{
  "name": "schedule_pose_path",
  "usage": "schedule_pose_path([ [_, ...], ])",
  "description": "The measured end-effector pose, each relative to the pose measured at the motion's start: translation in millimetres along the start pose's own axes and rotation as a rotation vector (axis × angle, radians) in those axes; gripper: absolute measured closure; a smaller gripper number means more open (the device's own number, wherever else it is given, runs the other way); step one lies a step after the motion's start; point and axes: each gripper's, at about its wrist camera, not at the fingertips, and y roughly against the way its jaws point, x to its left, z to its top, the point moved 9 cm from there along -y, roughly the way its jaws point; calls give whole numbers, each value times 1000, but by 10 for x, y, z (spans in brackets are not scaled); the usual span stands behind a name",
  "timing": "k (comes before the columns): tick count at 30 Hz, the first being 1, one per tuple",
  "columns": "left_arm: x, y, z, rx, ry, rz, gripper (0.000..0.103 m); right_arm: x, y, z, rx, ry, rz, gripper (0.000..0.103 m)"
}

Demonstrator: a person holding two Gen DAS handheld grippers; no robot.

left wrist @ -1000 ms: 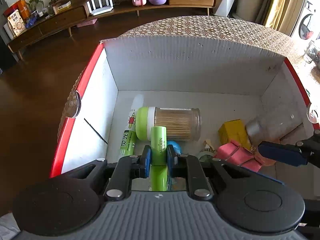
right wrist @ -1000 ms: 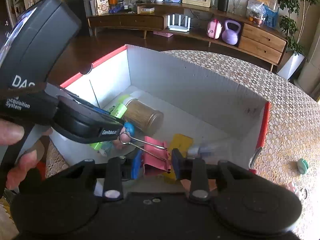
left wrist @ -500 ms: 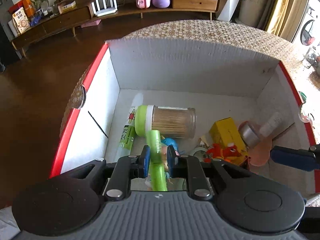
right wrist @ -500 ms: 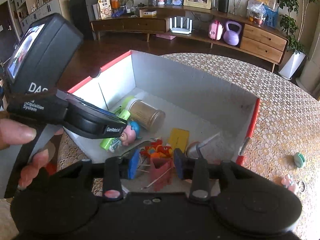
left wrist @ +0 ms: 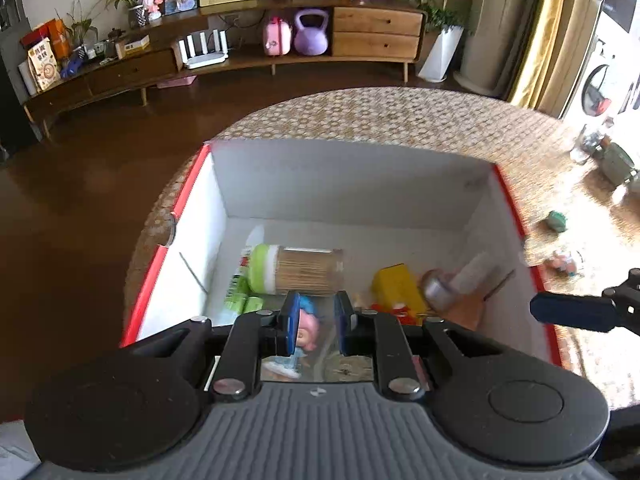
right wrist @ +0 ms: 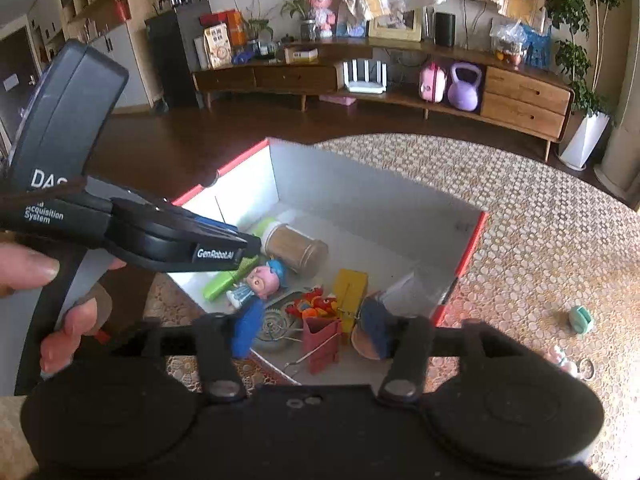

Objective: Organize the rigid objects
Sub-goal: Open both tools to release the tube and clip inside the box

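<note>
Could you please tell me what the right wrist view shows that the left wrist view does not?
Only the right wrist view shows the red binder clip lying in the box, the green tube full length, and the person's hand.
Only the left wrist view shows the curtain.
Both show the box, toothpick jar, yellow block, and both open hand-held grippers, left and right.

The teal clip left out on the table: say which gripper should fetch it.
Right. The teal clip lies on the table right of the box, on the right gripper's side; it is open and empty. The left gripper hangs over the box.
</note>
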Motion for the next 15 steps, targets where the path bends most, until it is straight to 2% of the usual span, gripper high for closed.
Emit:
schedule_pose_path([
  [1,-31,33,4,-5,6,-9,77,-10,36,3,-6,-3,0,39],
  [5,-166,168,25,-45,-6,-15,45,-71,204,-12,-28,-9,8,35],
  [7,-239,221,33,-61,-19,-16,44,-92,268,-21,-40,-10,8,33],
  [10,-365,301,40,-73,-27,-35,42,-159,394,-48,-63,-15,9,24],
  [12,-452,351,47,-88,-37,-34,33,-215,480,-71,-74,-21,13,22],
  [15,-630,410,47,-110,-53,-46,31,-330,613,-95,-98,-28,9,14],
])
